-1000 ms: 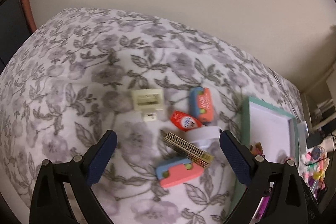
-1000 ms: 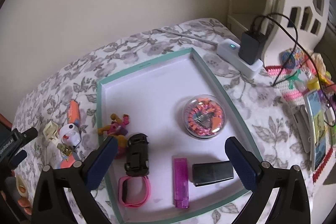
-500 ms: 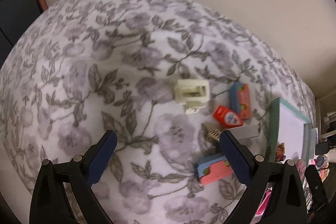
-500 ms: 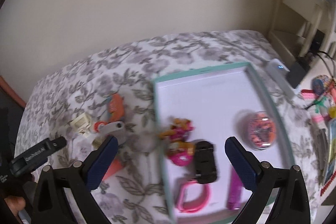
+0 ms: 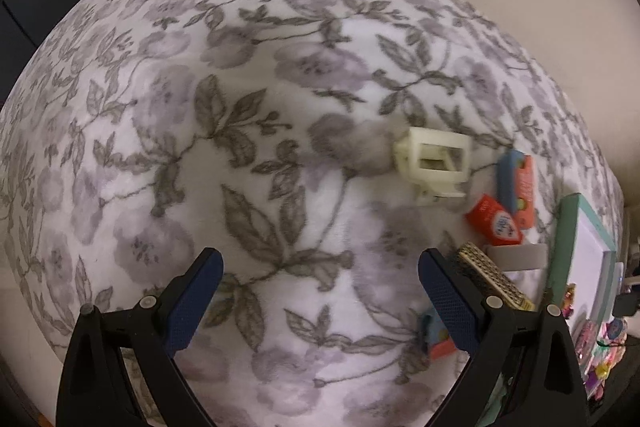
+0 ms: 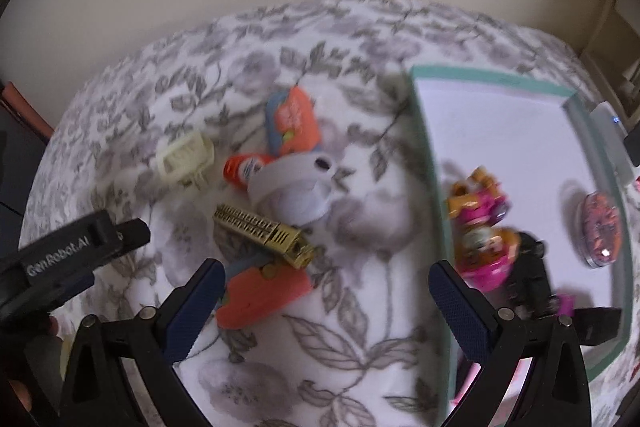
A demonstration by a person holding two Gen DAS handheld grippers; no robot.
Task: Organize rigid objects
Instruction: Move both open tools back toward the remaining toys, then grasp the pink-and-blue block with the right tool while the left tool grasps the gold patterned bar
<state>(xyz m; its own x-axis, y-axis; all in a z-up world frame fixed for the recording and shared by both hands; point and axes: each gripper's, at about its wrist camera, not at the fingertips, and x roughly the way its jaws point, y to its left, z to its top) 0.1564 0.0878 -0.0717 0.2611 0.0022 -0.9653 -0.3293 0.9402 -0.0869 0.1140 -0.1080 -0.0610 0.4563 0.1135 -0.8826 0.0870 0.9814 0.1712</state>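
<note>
Both grippers, left [image 5: 318, 301] and right [image 6: 324, 309], are wide open and empty; you should next grasp the harmonica [image 6: 262, 235] for the tray [image 6: 426, 163].

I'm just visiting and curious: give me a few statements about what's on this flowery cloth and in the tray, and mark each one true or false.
1. Both claws are open and hold nothing. True: the left claw and the right claw each stand wide apart over the cloth.
2. The gold comb-like bar lies in the tray. False: it lies on the cloth, outside the teal-rimmed tray.
3. The pink toy figure sits inside the tray. True.
4. The cream plastic frame is stacked on the red packet. False: it lies apart from the red packet.
5. The tray is empty. False: it also holds a round glittery case.
</note>
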